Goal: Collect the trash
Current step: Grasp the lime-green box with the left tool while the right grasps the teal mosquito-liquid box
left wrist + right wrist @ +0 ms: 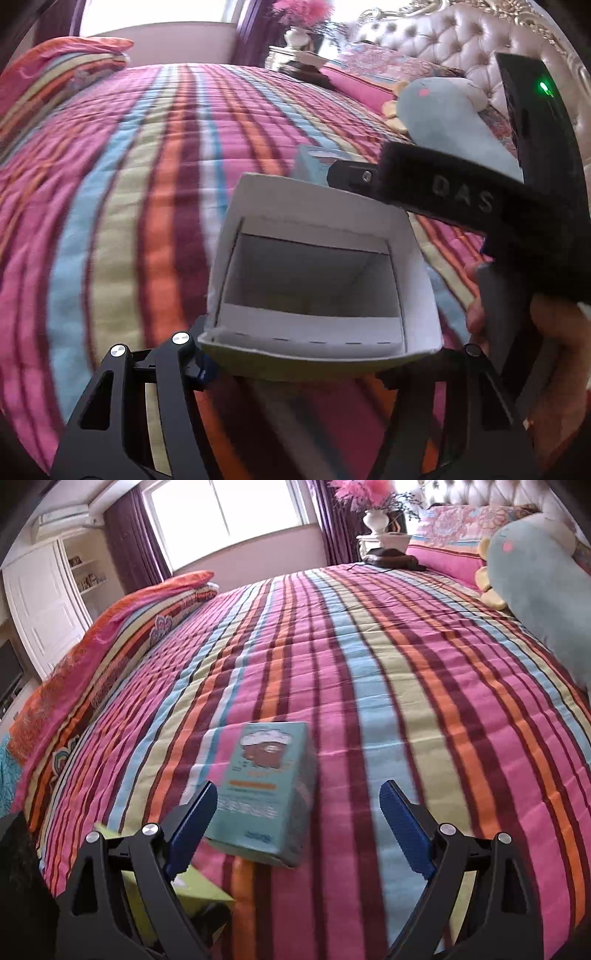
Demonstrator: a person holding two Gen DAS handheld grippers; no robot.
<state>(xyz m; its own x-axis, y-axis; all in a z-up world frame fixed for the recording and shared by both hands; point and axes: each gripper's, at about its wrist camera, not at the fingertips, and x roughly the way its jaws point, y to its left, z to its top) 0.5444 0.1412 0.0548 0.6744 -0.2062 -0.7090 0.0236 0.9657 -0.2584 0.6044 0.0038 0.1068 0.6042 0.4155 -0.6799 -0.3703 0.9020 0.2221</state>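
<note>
In the left wrist view an open carton (317, 291), white inside and yellow-green outside, sits between the fingers of my left gripper (325, 363), which press on its near corners. Its open end faces the camera and it looks empty. A teal printed box (267, 794) lies on the striped bedspread (406, 686). My right gripper (298, 788) stands open around it, and the blue left pad (195, 819) is close to the box's side. That right gripper's black body (443, 184) and the hand (554, 332) holding it cross the left wrist view at right.
A pale blue plush toy (539, 590) lies by the pillows (447, 554) and tufted headboard (461, 40). A folded orange quilt (122, 627) lies along the bed's left side. A vase of pink flowers (376, 513) stands on the nightstand beyond, near the window (229, 513).
</note>
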